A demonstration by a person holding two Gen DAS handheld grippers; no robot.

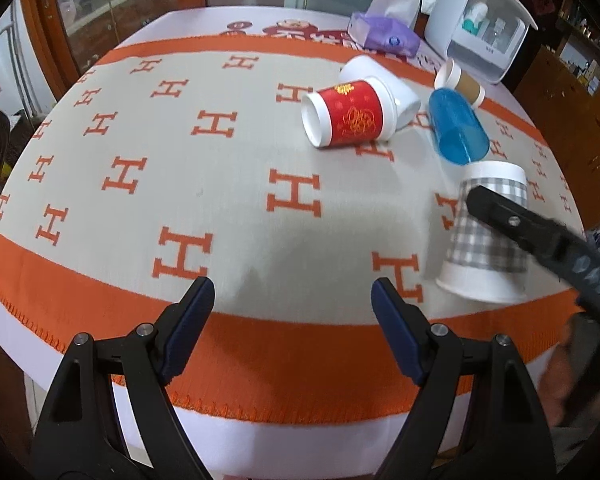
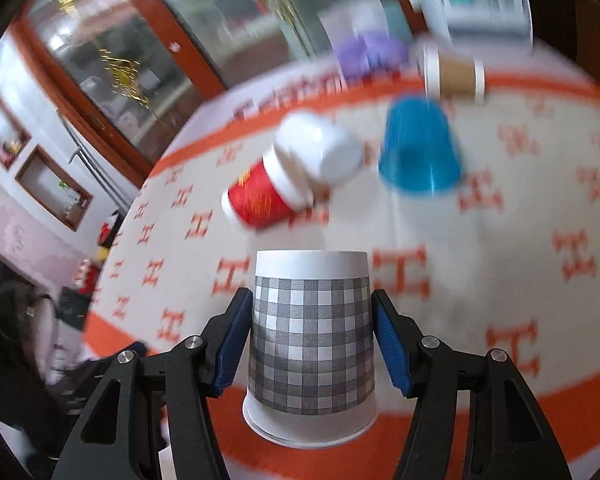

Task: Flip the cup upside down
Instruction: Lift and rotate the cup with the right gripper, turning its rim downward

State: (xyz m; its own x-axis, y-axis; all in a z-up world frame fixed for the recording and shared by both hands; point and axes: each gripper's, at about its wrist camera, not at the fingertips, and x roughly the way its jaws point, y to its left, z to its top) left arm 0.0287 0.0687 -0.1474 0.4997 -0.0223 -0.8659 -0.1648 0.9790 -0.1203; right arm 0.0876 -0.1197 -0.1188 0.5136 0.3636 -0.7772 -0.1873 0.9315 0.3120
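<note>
- Table (image 1: 228,208), covered w/ an orange-and-cream H-print cloth, is filling both views; everything else is sitting on its far right part.
- White storage box (image 1: 480,36) w/ lid up is standing at the far edge, a purple tissue pack (image 1: 384,34) just left of it.
- Plaid cup (image 2: 311,344) is the task's thing: mouth down, base up, near the front orange border at the right. In the left wrist view it's tilting a bit, rim looking partly off the cloth; can't tell if it's fully resting.
- Right gripper (image 2: 311,344) is straddling that cup, its blue pads (image 2: 230,344) against or a hair off the side walls. Looks like gripping, but contact on the right pad isn't clear, so can't tell for sure.
- Left gripper (image 1: 292,312) is hanging over the front border, jaws spread wide, holding nothing.
- 4 other cups are lying behind: red cup (image 1: 348,116) touching a white cup (image 1: 380,84), blue cup (image 1: 458,130) beside them, brown cup (image 1: 460,82) furthest.
- Step, as I'm judging it: the flip is ending, cup is being set down inverted.
- Next move is calling for seating the rim flat, then spreading the jaws evenly and pulling straight back so the light cup isn't tipping.
</note>
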